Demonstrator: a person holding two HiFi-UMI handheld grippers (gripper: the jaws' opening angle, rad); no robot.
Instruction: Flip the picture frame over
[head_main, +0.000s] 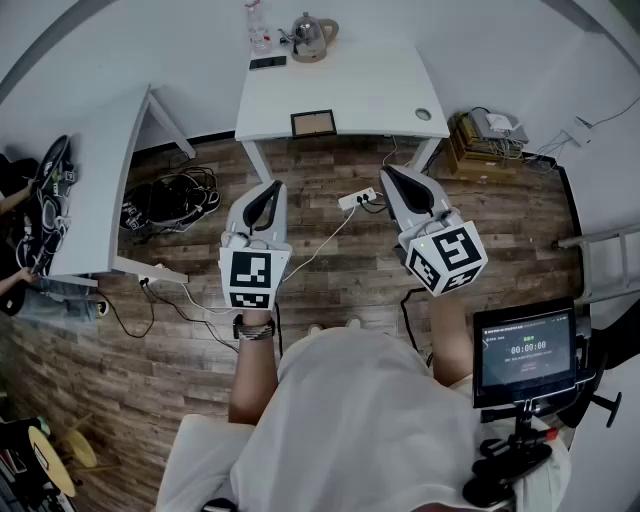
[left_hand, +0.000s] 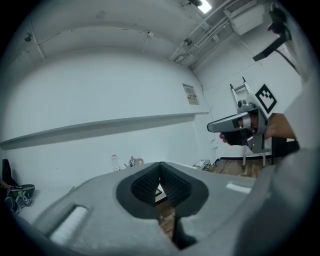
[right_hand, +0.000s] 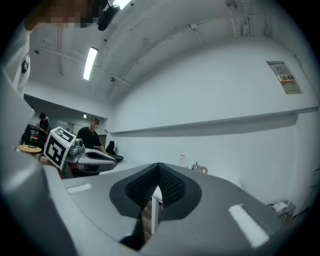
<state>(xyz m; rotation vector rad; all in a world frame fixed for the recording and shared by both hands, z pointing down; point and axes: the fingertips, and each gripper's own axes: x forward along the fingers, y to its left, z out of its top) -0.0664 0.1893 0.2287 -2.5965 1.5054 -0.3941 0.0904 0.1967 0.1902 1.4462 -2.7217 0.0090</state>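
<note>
Hovering well short of table (head_main: 380, 95), nothing flipped yet. Left gripper (head_main: 268, 195) jaws together, empty; right gripper (head_main: 398, 180) likewise closed on nothing. Picture frame (head_main: 313, 123) lies near table's front edge, seemingly face up, untouched. Approach, grasp, turnover all to do.

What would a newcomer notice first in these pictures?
The left gripper and right gripper, both shut and empty, hang side by side over the wooden floor in the middle of the head view. Beyond them a small picture frame sits at the white desk's near edge.
</note>
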